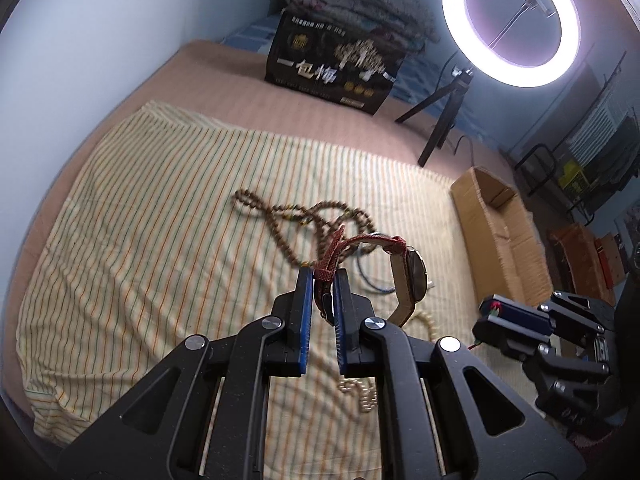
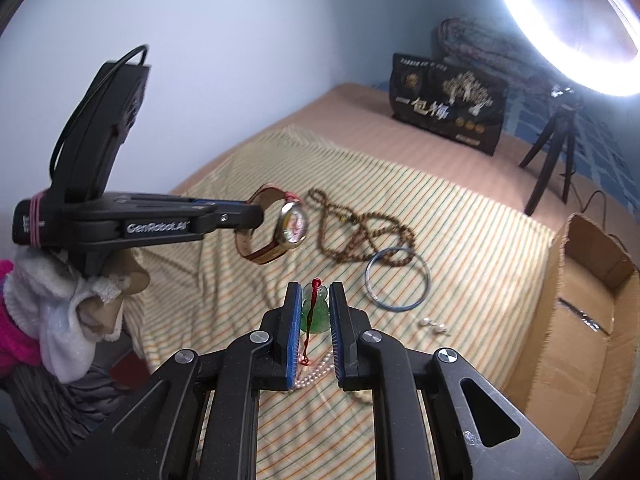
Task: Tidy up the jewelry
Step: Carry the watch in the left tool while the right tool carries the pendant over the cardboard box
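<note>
The left gripper (image 1: 323,276) has its jaws pinched nearly together on the red strap of a wristwatch (image 1: 414,270), which hangs clear of the bed just beyond and to one side of the blue pads, its round face turned sideways and the tan underside of the strap looping below. From the right wrist view the same watch (image 2: 294,224) dangles off the tip of the left gripper (image 2: 256,214), with a hand (image 2: 102,304) in a fluffy white cuff under the handle. The right gripper (image 2: 315,300) is clamped narrowly on a small green pendant (image 2: 316,312) with a red cord, the pendant sitting upright between the pads and the cord trailing down below them toward the cloth. Ahead of both sets of jaws, lying on the striped cloth (image 1: 160,220), is a long string of brown beads (image 1: 316,220) in loose loops. Just past the right jaws and off to their right lies a blue bangle (image 2: 398,280), flat on the cloth and overlapping the near end of the beads (image 2: 360,228). Under the right jaws a pearl strand (image 2: 316,372) shows, with a few loose pearls (image 2: 434,325) to the right. Further right, beside the cloth's edge, stands an open cardboard box (image 2: 592,320). Beyond everything, a black printed box (image 1: 332,68) and a lit ring light (image 1: 512,20) on a small tripod.
</note>
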{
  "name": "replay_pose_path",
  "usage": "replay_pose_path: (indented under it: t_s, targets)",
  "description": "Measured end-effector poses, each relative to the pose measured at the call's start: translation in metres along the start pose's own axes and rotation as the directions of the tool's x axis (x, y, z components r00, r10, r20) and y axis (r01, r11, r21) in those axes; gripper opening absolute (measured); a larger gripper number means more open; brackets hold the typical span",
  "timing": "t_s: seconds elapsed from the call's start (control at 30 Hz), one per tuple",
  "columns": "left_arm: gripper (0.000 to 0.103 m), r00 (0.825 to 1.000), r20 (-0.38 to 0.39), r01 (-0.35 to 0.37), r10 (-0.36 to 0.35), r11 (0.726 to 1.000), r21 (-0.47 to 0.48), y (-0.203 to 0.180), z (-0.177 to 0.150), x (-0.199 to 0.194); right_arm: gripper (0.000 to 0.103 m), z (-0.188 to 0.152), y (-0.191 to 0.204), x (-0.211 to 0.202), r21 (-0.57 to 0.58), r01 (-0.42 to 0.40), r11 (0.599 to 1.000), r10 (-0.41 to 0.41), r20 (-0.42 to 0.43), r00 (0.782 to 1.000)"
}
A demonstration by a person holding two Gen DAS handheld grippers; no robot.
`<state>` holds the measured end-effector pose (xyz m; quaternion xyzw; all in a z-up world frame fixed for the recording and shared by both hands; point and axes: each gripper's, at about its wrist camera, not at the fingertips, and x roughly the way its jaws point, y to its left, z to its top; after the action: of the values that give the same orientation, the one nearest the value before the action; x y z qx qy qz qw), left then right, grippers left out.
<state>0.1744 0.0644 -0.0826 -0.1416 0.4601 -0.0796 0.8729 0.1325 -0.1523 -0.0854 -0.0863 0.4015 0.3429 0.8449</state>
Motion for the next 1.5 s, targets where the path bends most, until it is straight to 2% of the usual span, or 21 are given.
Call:
replay_pose_path:
  t_s: [0.27, 0.73, 1.2, 1.5]
  targets:
    - [0.008, 0.999, 0.043, 0.022, -0.023, 0.999, 0.032, -0.021, -0.001, -0.015, 0.012, 0.007, -0.019, -0.041, 0.042, 0.025, 0.999, -0.029, 0.081, 0.996]
    - [0.008, 0.994, 0.057, 0.079, -0.089, 0.985, 0.154, -0.091, -0.001, -0.011, 0.012, 0.000, -0.074, -0.086, 0.144, 0.124, 0.982, -0.143, 0.129, 0.981]
    - [0.008, 0.988, 0.012, 0.144, -0.154, 0.949, 0.280, -0.173, -0.004, 0.023, 0.012, -0.018, -0.162, -0.100, 0.314, 0.257, 0.914, -0.295, 0.079, 0.952]
    - [0.008, 0.985, -0.045, 0.171, -0.166, 0.933, 0.316, -0.213, -0.010, 0.059, 0.012, -0.020, -0.213, -0.096, 0.380, 0.310, 0.871, -0.349, 0.036, 0.936]
